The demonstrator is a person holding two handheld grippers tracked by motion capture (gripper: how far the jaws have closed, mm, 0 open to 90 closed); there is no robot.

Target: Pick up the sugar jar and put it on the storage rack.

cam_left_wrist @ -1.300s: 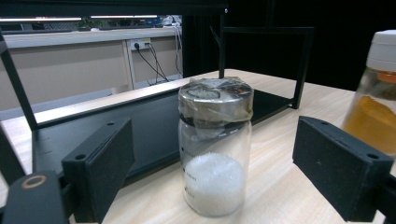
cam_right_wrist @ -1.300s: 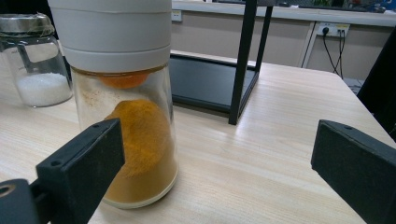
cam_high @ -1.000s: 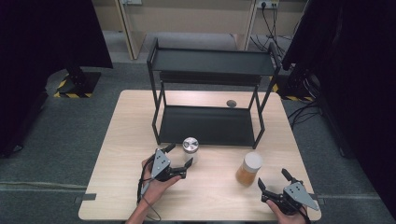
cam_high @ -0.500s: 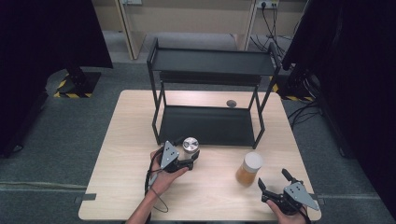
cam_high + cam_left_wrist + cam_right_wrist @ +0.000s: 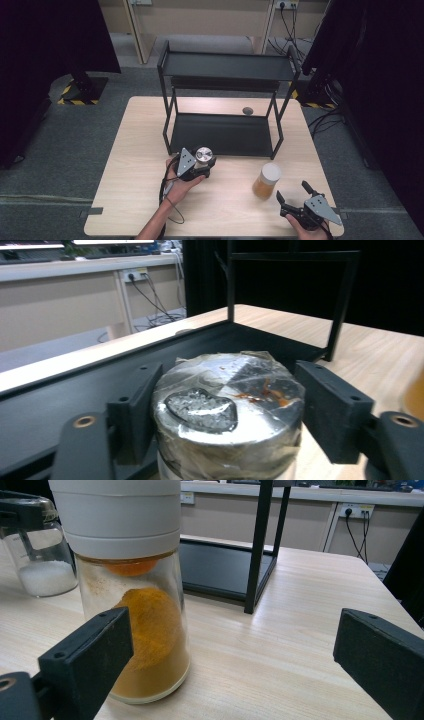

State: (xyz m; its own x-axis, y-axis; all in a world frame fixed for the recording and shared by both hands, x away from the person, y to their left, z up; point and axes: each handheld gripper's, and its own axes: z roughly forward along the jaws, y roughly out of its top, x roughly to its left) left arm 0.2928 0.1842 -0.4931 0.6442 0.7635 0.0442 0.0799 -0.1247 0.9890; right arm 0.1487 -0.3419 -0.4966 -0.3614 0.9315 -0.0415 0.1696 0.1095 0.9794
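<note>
The foil-capped jar (image 5: 203,154) stands on the bench (image 5: 130,150) just in front of the black rack (image 5: 225,80), at about 9 o'clock from the bench's middle in the high view. The left tongs (image 5: 202,165) have both jaws around it. In the left gripper view the jar's crinkled silver top (image 5: 227,397) sits between the two black jaws, one at 9 o'clock and one at 3 o'clock, both close against its sides; whether they press on the glass or just flank it is hard to tell. In the right gripper view the same jar (image 5: 40,555) shows at 10 o'clock with white grains in its bottom.

At 3 o'clock from that jar, well apart, stands a second jar with a white lid (image 5: 266,181), holding orange powder. In the right gripper view this orange jar (image 5: 135,595) rises just past the left-hand jaw, not between the jaws.

The right tongs (image 5: 292,194) rest near the bench's front right corner, at about 5 o'clock from the orange jar, with the jaws spread wide and nothing between them.

The rack's lower shelf (image 5: 222,134) lies flat on the bench. A small dark round thing (image 5: 247,110) sits on the bench behind it, at 12 o'clock.
</note>
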